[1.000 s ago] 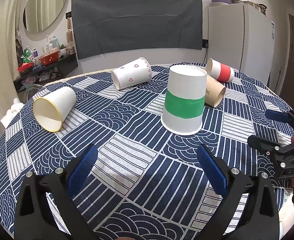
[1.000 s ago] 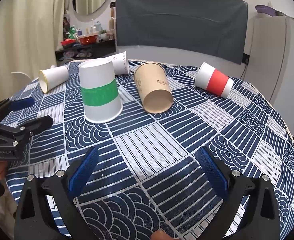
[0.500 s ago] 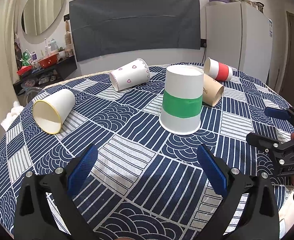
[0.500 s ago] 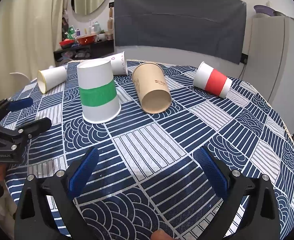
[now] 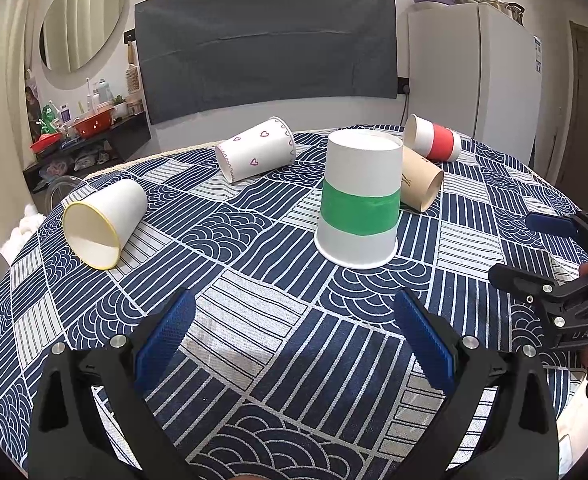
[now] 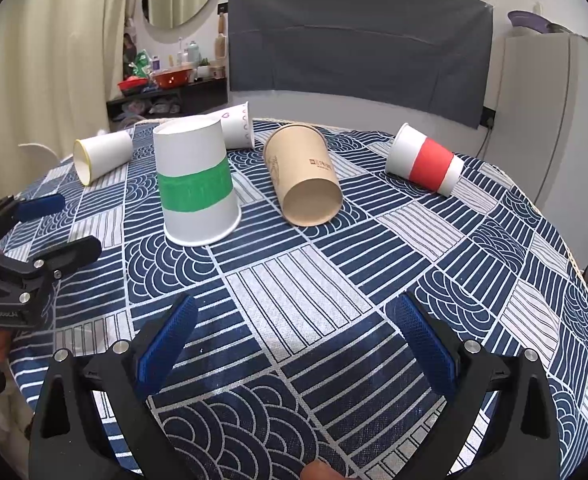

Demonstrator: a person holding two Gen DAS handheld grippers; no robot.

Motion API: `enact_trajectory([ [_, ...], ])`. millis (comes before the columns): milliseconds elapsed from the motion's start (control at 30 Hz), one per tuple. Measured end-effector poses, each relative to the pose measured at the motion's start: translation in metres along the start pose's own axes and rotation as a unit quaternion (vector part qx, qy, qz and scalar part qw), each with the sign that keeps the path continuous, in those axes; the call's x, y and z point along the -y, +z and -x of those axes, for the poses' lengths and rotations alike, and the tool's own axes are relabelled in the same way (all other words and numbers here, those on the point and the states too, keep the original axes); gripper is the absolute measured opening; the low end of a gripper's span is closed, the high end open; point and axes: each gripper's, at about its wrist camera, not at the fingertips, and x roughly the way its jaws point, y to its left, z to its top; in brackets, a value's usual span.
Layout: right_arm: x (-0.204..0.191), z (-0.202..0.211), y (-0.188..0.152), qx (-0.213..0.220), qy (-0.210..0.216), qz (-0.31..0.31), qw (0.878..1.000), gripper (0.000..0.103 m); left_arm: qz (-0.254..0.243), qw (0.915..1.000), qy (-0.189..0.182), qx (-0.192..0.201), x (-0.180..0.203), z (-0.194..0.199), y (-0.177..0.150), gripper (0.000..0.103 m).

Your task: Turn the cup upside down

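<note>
A white cup with a green band (image 5: 360,200) stands upside down, mouth on the table; it also shows in the right wrist view (image 6: 195,184). Other cups lie on their sides: a brown one (image 6: 306,176), a red-banded one (image 6: 424,160), a heart-printed one (image 5: 256,154) and a yellow-rimmed white one (image 5: 102,224). My left gripper (image 5: 294,336) is open and empty, short of the green-band cup. My right gripper (image 6: 294,336) is open and empty, short of the brown cup. Each gripper shows at the edge of the other's view.
The round table (image 5: 254,344) has a blue and white patterned cloth. A dark panel (image 5: 266,44) hangs on the wall behind, a white fridge (image 5: 478,80) stands at the back right, and a cluttered shelf (image 5: 90,128) stands at the back left.
Both grippers have drawn back and risen slightly, so the cups sit a little higher and farther off in view. No cup has moved.
</note>
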Motion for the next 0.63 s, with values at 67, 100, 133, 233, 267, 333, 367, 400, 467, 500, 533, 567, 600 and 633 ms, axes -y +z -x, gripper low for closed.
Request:
enact_trajectory([
  [67,0.0,0.0,0.0001,0.0,0.0,0.0,1.0,0.095,-0.001,1.0,0.0,0.0,0.0001,0.0001,-0.0002,0.097],
  [100,0.0,0.0,0.0001,0.0,0.0,0.0,1.0,0.095,-0.001,1.0,0.0,0.0,0.0003,0.0002,-0.0002,0.097],
  [133,0.0,-0.0001,0.0001,0.0,0.0,0.0,1.0,0.095,-0.002,1.0,0.0,0.001,0.0001,0.0003,-0.0003,0.097],
  [233,0.0001,-0.0006,0.0002,-0.001,0.0,-0.001,1.0,0.095,-0.003,1.0,-0.001,0.001,0.0005,0.0006,-0.0003,0.097],
  [267,0.0004,-0.0006,0.0001,-0.002,0.0,-0.001,1.0,0.095,-0.003,1.0,-0.002,0.002,0.0004,0.0006,-0.0002,0.097],
  [333,0.0007,-0.0006,0.0,-0.002,-0.001,-0.001,1.0,0.095,-0.003,1.0,-0.003,0.002,0.0,0.0005,-0.0001,0.097],
  [367,0.001,-0.0008,-0.0001,-0.002,-0.001,-0.001,1.0,0.095,-0.002,1.0,-0.004,0.002,-0.0003,0.0005,-0.0002,0.097],
  [400,0.0009,-0.0008,0.0,-0.002,-0.001,-0.001,1.0,0.095,-0.001,1.0,-0.006,0.002,-0.0007,0.0005,-0.0002,0.097],
  [467,0.0011,-0.0007,-0.0001,-0.002,-0.002,-0.002,1.0,0.095,0.004,1.0,-0.007,0.0,-0.0023,-0.0003,0.0,0.097],
  [500,0.0011,-0.0006,-0.0001,-0.002,-0.002,-0.002,1.0,0.095,0.007,0.9999,-0.009,-0.001,-0.0032,-0.0006,0.0001,0.097],
  [533,0.0012,-0.0007,0.0,-0.002,-0.002,-0.002,1.0,0.095,0.009,0.9999,-0.011,-0.003,-0.0039,-0.0011,0.0001,0.097],
  [567,0.0013,-0.0007,-0.0001,-0.002,-0.002,-0.002,1.0,0.095,0.011,0.9999,-0.013,-0.004,-0.0044,-0.0016,0.0002,0.097],
  [600,0.0012,-0.0006,-0.0001,-0.002,-0.002,-0.002,1.0,0.095,0.012,0.9998,-0.014,-0.005,-0.0049,-0.0019,0.0002,0.097],
  [633,0.0012,-0.0006,-0.0001,-0.002,-0.001,-0.002,1.0,0.095,0.012,0.9998,-0.015,-0.006,-0.0053,-0.0021,0.0001,0.097],
])
